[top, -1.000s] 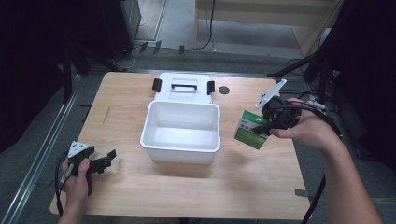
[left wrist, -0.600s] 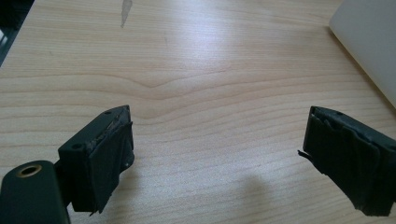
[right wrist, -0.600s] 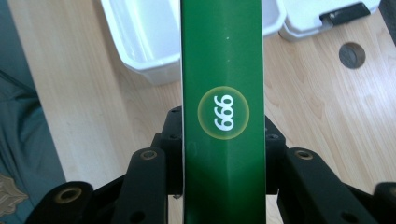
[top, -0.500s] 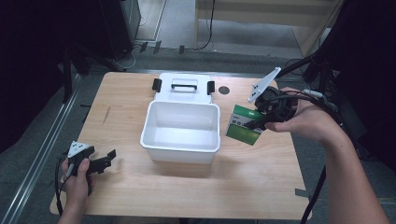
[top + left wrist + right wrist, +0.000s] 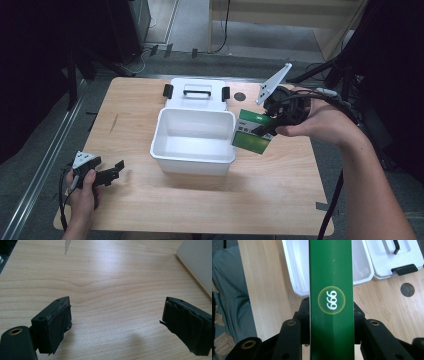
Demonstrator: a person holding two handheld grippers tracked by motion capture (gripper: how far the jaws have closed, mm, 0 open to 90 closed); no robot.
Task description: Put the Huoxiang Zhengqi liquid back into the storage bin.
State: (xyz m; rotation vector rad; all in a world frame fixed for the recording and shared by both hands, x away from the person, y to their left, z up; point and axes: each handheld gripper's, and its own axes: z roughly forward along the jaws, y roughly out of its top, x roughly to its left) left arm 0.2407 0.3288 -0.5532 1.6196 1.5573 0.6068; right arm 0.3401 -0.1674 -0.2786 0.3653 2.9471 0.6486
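Note:
A green carton (image 5: pixel 251 134) printed "999" hangs in the air at the right rim of the white bin (image 5: pixel 195 156), clamped in my right gripper (image 5: pixel 267 125). In the right gripper view the carton (image 5: pixel 330 290) runs up the middle between the black jaws, with the bin (image 5: pixel 297 267) below it. My left gripper (image 5: pixel 116 170) rests low near the table's front left corner. Its jaws stand wide apart over bare wood, with nothing between its pads (image 5: pixel 60 325).
The bin's white lid (image 5: pixel 197 93) with a black handle and two black clips lies just behind the bin. A dark round hole (image 5: pixel 240 96) sits in the tabletop right of the lid. Cables trail off the table's right side.
My right gripper has lifted the green carton and carried it left, from the table's right side to the bin's right rim. The left gripper has stayed put.

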